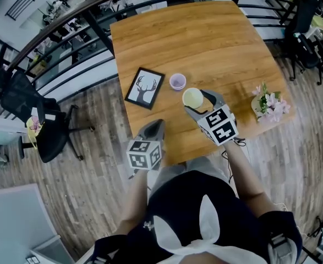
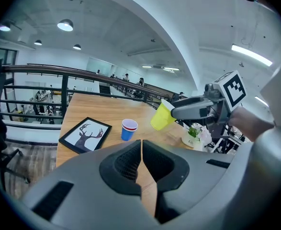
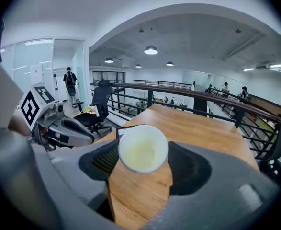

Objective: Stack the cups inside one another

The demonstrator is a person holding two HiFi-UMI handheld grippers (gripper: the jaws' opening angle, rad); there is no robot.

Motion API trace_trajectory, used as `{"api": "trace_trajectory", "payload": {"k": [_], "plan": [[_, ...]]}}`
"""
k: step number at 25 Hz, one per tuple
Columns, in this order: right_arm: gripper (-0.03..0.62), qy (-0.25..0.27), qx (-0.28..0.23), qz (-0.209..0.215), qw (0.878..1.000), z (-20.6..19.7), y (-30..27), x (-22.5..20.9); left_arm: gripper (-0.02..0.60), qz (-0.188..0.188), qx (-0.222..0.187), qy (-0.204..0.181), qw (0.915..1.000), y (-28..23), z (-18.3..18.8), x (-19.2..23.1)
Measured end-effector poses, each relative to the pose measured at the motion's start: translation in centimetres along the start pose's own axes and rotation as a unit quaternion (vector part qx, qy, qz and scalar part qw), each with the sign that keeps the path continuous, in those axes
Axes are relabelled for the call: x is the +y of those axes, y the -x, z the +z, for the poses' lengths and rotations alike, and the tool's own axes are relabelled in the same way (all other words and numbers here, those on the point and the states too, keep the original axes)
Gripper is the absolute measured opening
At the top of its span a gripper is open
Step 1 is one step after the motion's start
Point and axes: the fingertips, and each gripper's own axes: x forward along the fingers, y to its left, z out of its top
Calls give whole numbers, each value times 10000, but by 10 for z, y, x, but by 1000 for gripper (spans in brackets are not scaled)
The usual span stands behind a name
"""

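Ideally, the yellow cup (image 1: 192, 98), clamped by the right gripper (image 3: 142, 153), is righted and centred over the blue cup (image 2: 129, 130).

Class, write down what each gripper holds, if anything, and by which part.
The right gripper holds the yellow cup, tilted, by its wall near the rim. The left gripper, jaws together, holds nothing.

Yellow cup (image 1: 193, 98) tilted (aloft), blue cup (image 2: 129, 129) upright

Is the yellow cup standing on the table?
No, the right gripper holds the yellow cup tilted in the air above the table.
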Motion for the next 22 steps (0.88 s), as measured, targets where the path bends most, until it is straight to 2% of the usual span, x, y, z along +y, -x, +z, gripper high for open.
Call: {"api": "trace_trajectory", "payload": {"k": [12,22], "plan": [[316,183,-223,26,9996,43,-29,-25,26,93,-69,41,9999,-16,18,23],[316,218,-177,56,9996,54,-59,-43,26,152,-31,153,9998,-34,25,46]]}}
